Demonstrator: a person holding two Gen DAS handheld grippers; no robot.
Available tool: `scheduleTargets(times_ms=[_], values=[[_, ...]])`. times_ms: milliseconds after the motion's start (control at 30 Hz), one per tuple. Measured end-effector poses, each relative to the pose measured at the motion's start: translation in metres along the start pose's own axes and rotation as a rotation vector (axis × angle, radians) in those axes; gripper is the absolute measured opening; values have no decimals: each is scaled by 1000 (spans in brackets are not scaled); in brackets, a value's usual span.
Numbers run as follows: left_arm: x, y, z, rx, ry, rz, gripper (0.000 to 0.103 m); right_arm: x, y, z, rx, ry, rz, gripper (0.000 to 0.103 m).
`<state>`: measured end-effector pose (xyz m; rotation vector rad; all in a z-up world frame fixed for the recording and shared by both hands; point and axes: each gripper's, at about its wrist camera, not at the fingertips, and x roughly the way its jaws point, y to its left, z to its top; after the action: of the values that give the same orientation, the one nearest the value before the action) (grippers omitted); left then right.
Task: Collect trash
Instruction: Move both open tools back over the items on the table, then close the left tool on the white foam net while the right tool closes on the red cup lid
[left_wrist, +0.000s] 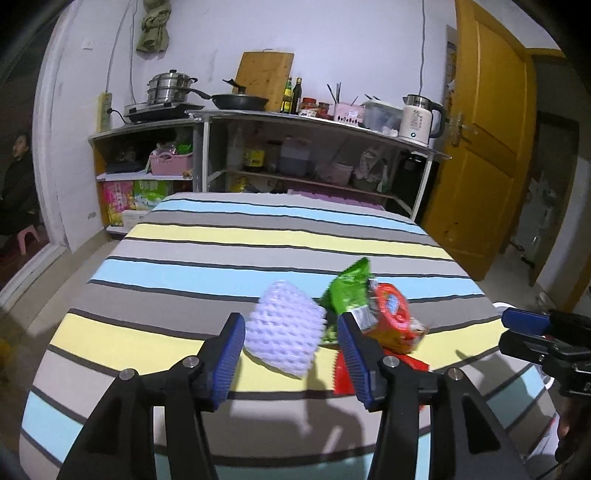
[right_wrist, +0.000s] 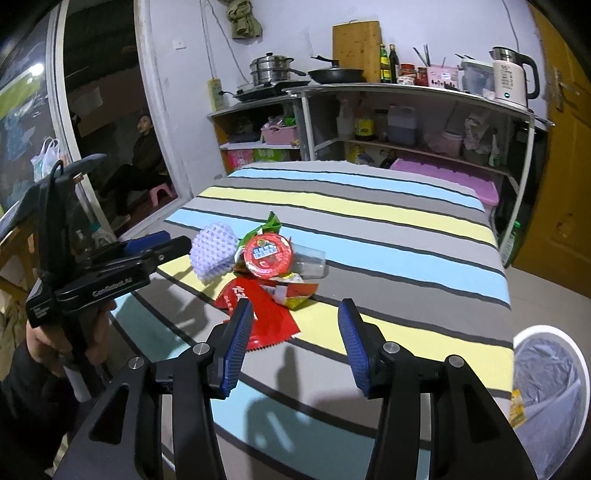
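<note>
Where the striped cloth covers the table (right_wrist: 388, 236), the trash forms one pile near its near-left corner: a white foam net sleeve (left_wrist: 284, 334), a green foil snack bag (left_wrist: 347, 286), a round red-lidded cup (right_wrist: 267, 256), a flat red wrapper (right_wrist: 264, 314) and a clear plastic cup (right_wrist: 308, 260). The left gripper (left_wrist: 291, 358) stands with jaws wide, the sleeve between them, blurred; contact cannot be confirmed. The right gripper (right_wrist: 295, 345) stands wide, empty. The white lined bin (right_wrist: 550, 380) is cut off at the frame edge.
</note>
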<state>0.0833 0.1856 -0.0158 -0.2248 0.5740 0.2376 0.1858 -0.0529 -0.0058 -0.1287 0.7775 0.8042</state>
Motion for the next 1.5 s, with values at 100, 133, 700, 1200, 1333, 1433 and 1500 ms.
scheduleTargets(times_ms=[100, 133, 700, 1200, 1333, 1433, 1500], values=[[13, 7, 1, -9, 23, -7, 52, 10, 2, 5, -5, 12, 8, 49], [16, 9, 1, -14, 31, -12, 52, 14, 4, 6, -7, 15, 10, 49], [65, 21, 8, -71, 207, -24, 52, 84, 21, 26, -88, 114, 39, 49], [54, 15, 5, -58, 175, -25, 33, 94, 16, 37, -42, 122, 52, 47], [48, 15, 5, -65, 155, -22, 32, 87, 18, 37, -44, 99, 52, 46], [41, 14, 7, -70, 136, -24, 31, 80, 20, 38, -46, 81, 54, 46], [36, 13, 8, -70, 123, -27, 31, 74, 20, 38, -43, 66, 54, 46]])
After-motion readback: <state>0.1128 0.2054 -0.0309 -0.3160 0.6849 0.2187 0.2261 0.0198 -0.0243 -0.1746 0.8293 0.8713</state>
